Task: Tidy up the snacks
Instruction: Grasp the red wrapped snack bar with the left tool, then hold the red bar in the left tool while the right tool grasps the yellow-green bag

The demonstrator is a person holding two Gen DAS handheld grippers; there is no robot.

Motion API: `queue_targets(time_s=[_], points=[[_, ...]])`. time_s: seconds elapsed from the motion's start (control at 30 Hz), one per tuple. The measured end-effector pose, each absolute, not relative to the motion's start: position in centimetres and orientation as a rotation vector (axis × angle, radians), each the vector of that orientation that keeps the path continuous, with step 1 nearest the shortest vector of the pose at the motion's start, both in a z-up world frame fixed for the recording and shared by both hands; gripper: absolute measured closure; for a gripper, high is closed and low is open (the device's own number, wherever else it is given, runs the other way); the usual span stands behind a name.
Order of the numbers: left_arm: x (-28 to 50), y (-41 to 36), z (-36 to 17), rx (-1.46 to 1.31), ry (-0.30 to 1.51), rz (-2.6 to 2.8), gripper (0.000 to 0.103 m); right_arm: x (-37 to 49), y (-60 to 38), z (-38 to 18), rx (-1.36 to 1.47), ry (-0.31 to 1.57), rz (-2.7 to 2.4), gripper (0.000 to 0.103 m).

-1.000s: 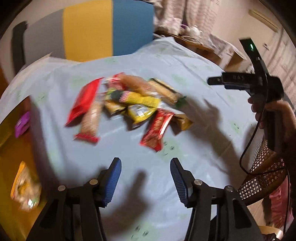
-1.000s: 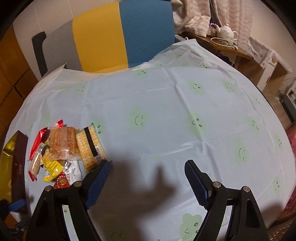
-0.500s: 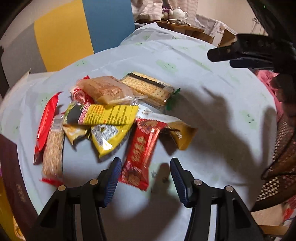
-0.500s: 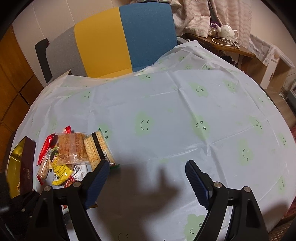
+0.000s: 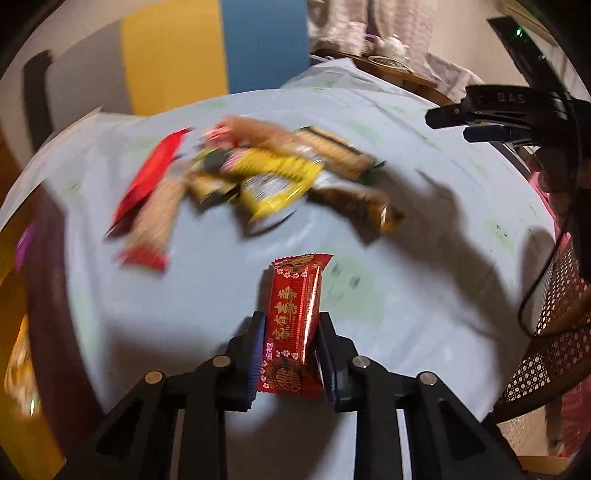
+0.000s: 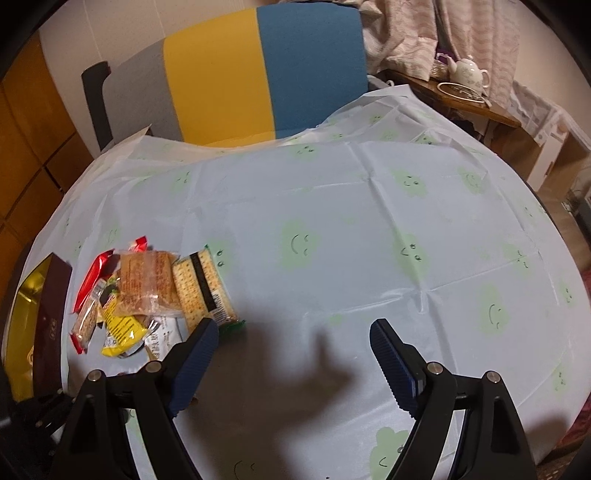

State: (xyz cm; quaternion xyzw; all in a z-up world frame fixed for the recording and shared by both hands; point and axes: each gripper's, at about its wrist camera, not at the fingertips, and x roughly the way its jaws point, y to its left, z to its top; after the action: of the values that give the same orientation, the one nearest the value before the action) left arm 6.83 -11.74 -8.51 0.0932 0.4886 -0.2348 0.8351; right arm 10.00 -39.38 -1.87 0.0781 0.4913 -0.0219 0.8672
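A lived-in home room. A smiley-print tablecloth point(image 6: 369, 221) covers the table, a yellow-and-blue chair point(image 6: 258, 70) stands at its far edge, and a white teapot point(image 6: 469, 70) sits on a wooden side table point(image 6: 491, 110) before patterned curtains point(image 6: 413, 33).

Table: I see a round top under a pale blue cloth point(image 6: 332, 206) printed with green smiley clouds.
Chair: grey, yellow and blue backrest point(image 6: 258, 70) behind the far edge.
Side table: wooden point(image 6: 476, 107), carrying a white teapot point(image 6: 469, 70).
Curtain: pale, patterned point(image 6: 417, 33).
Left: I see orange wooden panels point(image 6: 29, 147).
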Motion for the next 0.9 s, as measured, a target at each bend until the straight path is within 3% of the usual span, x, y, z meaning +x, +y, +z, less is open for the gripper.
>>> queue_targets(time_s=[0.2,0.27,0.33,0.4,0.67,0.8,0.9], points=[[4.4,-9.0,-8.7,0.188,0.97,-0.486,0.075,9.7,-36.0,-2.6,0.07,1.058,0.106,0.021],[4.5,-8.6,-9.0,0.165,0.962,-0.484,0.075,9.4,-34.0,-3.1,0.018,1.077,0.178,0.032],[4.5,-8.8,-9.2,0.154,0.957,-0.486,0.075,9.0,-32.1,-3.6,-0.014,1.102,0.247,0.051],[4.4,-8.9,-9.2,0.146,0.951,-0.49,0.075,8.8,-30.0,-3.6,-0.06,1.11,0.304,0.061],[4.6,-8.4,-9.5,0.096,0.952,-0.502,0.075,12.8,-21.2,-2.8,-0.164,1.084,0.416,0.06],[4.6,-8.1,-9.5,0.078,0.95,-0.511,0.075,15.5,-18.7,-4.0,-0.236,1.111,0.411,0.045],[4.7,-7.9,-9.5,0.066,0.951,-0.514,0.075,16.6,-17.9,-5.4,-0.292,1.16,0.396,0.043]])
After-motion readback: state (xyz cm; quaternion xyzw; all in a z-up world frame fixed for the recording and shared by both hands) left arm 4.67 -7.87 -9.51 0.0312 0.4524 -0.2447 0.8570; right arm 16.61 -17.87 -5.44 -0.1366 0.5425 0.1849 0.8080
